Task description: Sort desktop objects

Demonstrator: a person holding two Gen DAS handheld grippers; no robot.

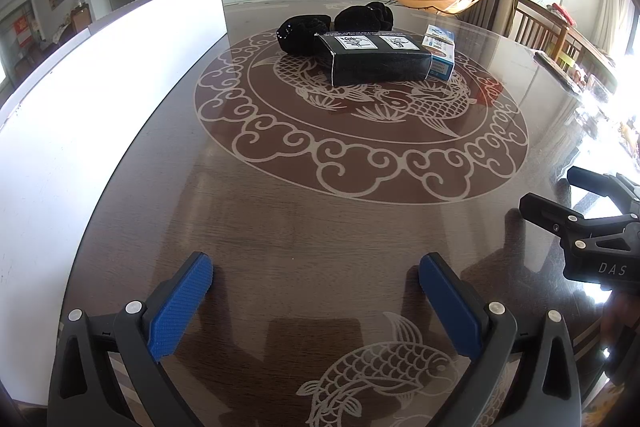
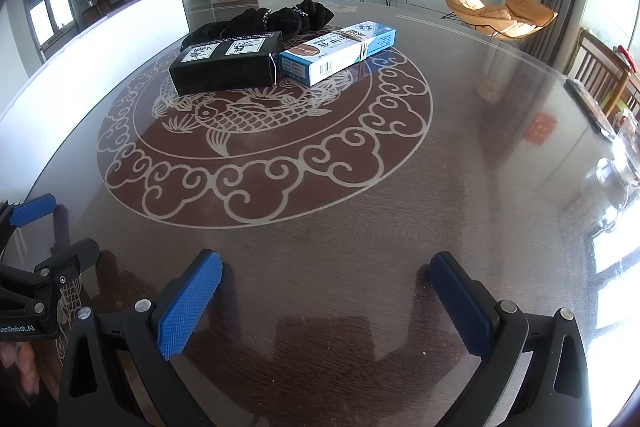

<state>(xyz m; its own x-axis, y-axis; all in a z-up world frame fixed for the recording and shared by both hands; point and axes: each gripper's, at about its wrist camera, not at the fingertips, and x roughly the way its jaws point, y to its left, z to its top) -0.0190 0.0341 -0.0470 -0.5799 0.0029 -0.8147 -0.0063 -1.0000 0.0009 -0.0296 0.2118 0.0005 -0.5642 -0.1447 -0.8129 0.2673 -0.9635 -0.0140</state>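
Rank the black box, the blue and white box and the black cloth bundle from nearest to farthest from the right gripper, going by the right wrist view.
From the right gripper:
1. black box, centre-left
2. blue and white box, beside it, right
3. black cloth bundle, behind both

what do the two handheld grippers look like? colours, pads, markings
Both match: black plastic frames with silver round fasteners, and two fingers faced with blue knurled pads. Left gripper, pad; right gripper, pad. White lettering on the bodies: "DAS" on the right one, text ending "Robot.AI" on the left one. No cables or sleeves visible.
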